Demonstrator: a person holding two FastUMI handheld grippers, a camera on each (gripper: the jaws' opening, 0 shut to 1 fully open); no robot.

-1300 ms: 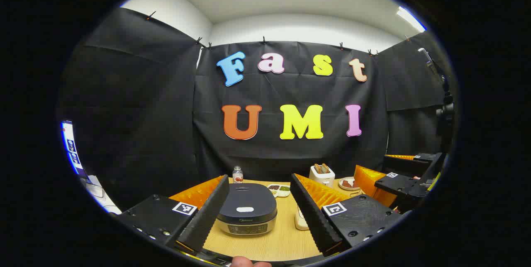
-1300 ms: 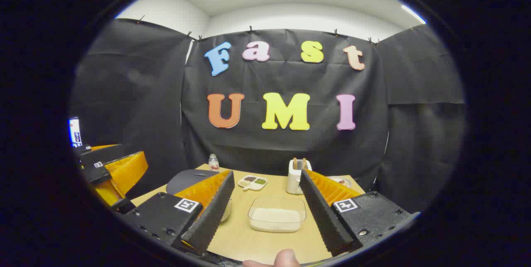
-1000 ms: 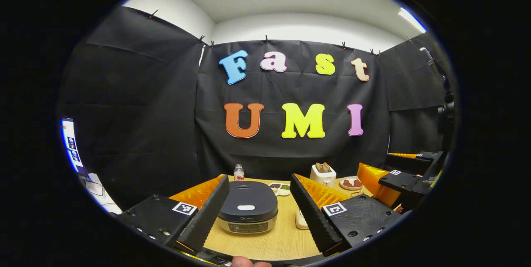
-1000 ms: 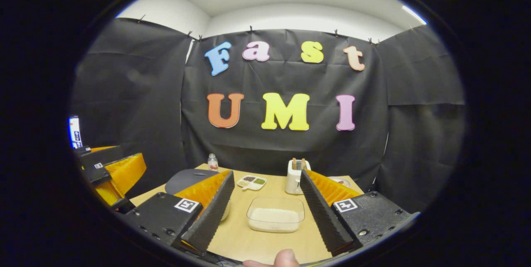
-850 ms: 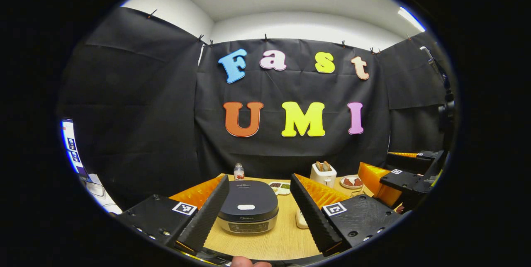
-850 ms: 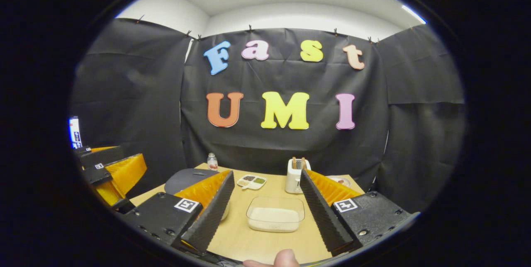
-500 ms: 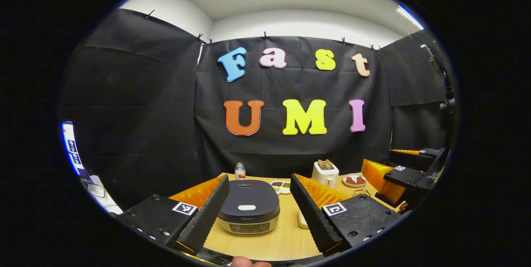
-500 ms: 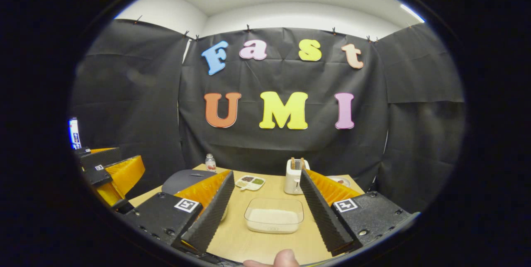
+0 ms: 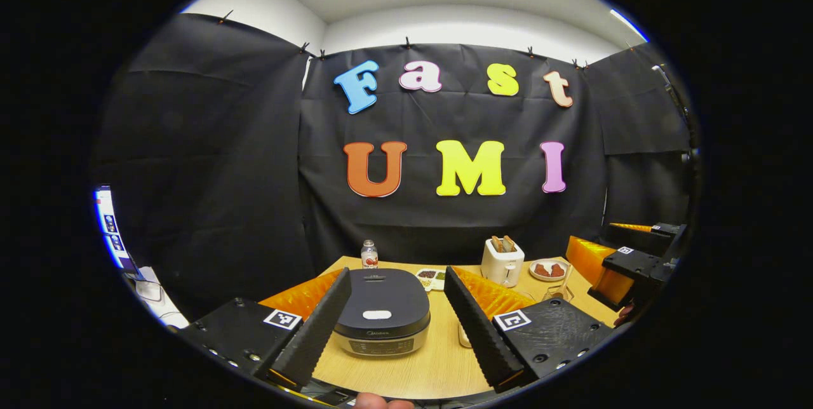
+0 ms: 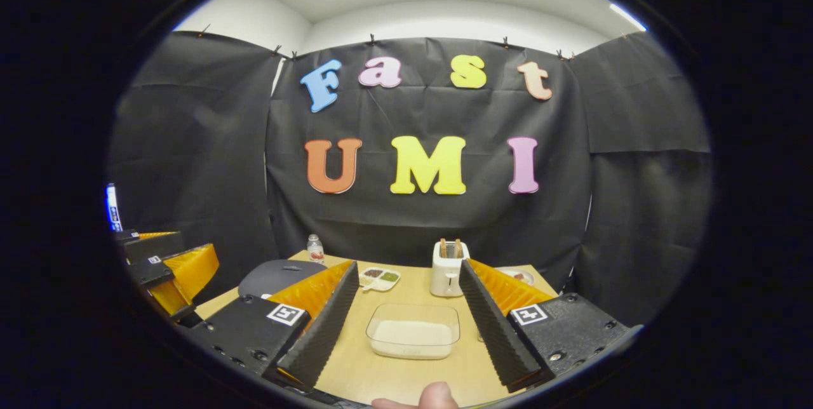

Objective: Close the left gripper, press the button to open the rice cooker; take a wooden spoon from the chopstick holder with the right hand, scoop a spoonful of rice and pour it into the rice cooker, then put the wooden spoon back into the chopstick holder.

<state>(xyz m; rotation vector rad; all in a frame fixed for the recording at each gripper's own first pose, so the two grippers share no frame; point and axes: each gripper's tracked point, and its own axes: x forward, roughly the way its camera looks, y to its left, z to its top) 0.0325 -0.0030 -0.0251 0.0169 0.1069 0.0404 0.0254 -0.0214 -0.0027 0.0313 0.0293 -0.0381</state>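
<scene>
Rice cooker [image 9: 381,320], lid down, sits on table [image 9: 438,371] between spread fingers of left gripper [image 9: 397,320]. Bring fingers together first, then press white button [image 9: 376,315] squarely. Right gripper [image 10: 406,326] fingers apart, rice tub [image 10: 413,333] beyond.

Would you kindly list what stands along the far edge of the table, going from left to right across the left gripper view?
Small bottle → divided snack dish → white toaster → plate of brown food.
</scene>
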